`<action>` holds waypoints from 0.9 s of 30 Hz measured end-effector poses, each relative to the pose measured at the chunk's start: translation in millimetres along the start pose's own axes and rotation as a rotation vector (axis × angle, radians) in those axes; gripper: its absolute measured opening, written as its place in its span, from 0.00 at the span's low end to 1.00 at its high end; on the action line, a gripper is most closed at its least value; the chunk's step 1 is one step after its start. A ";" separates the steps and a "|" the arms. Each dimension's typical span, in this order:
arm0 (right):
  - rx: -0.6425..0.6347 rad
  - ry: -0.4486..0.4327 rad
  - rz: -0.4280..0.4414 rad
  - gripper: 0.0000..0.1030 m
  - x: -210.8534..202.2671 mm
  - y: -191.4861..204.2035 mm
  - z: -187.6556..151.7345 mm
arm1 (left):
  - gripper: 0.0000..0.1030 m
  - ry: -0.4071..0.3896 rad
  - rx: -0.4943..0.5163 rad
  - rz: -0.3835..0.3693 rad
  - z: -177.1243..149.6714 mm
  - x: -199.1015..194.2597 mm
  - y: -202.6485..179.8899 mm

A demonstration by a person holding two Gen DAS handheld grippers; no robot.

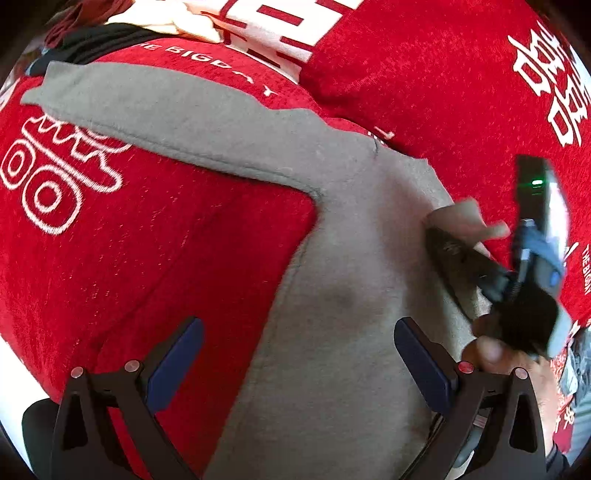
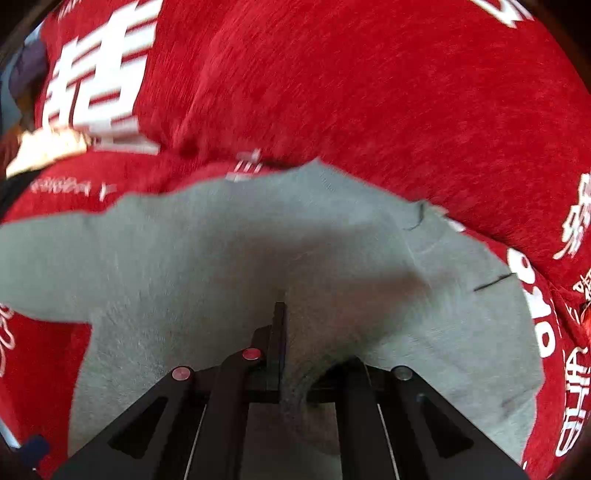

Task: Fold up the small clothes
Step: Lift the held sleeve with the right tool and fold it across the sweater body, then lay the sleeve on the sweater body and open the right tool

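A small grey long-sleeved top (image 1: 332, 258) lies spread on a red cover (image 1: 147, 240) with white print. One sleeve (image 1: 147, 110) stretches toward the upper left. My left gripper (image 1: 299, 354) hangs open just above the garment's body, its blue pads wide apart with nothing between them. In the left wrist view, my right gripper (image 1: 447, 243) sits at the garment's right edge, shut on a raised fold of grey cloth (image 1: 461, 218). The right wrist view shows the right gripper (image 2: 280, 317) with its jaws together, grey fabric (image 2: 295, 387) bunched up between them and the top (image 2: 258, 240) spread ahead.
A red cushion (image 1: 406, 81) with white characters rises behind the garment. Black cloth (image 1: 107, 35) and cream cloth (image 1: 166, 22) lie piled at the far left. A person's hand (image 1: 517, 369) holds the right gripper's handle beside my left fingers.
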State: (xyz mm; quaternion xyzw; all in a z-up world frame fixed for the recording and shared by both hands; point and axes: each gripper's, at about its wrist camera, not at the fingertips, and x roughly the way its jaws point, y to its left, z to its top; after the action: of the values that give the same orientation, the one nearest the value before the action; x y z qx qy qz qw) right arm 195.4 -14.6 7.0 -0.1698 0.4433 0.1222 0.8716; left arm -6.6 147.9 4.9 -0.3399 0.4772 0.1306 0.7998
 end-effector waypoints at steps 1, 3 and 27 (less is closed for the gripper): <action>-0.023 0.027 0.003 0.11 4.2 5.6 -2.2 | 1.00 -0.002 -0.015 -0.009 -0.1 -0.6 5.0; -0.090 0.023 -0.003 0.42 -1.0 15.7 -5.5 | 1.00 -0.009 -0.039 -0.024 -0.6 -4.5 11.3; 0.115 0.098 0.000 0.77 -16.3 -189.5 -69.0 | 1.00 0.063 0.377 0.204 18.7 86.6 -162.0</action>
State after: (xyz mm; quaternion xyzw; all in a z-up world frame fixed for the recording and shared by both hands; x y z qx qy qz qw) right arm 204.4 -216.4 17.9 -0.1254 0.4918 0.0880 0.8571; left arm 136.7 31.4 4.9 -0.1379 0.5501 0.1087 0.8165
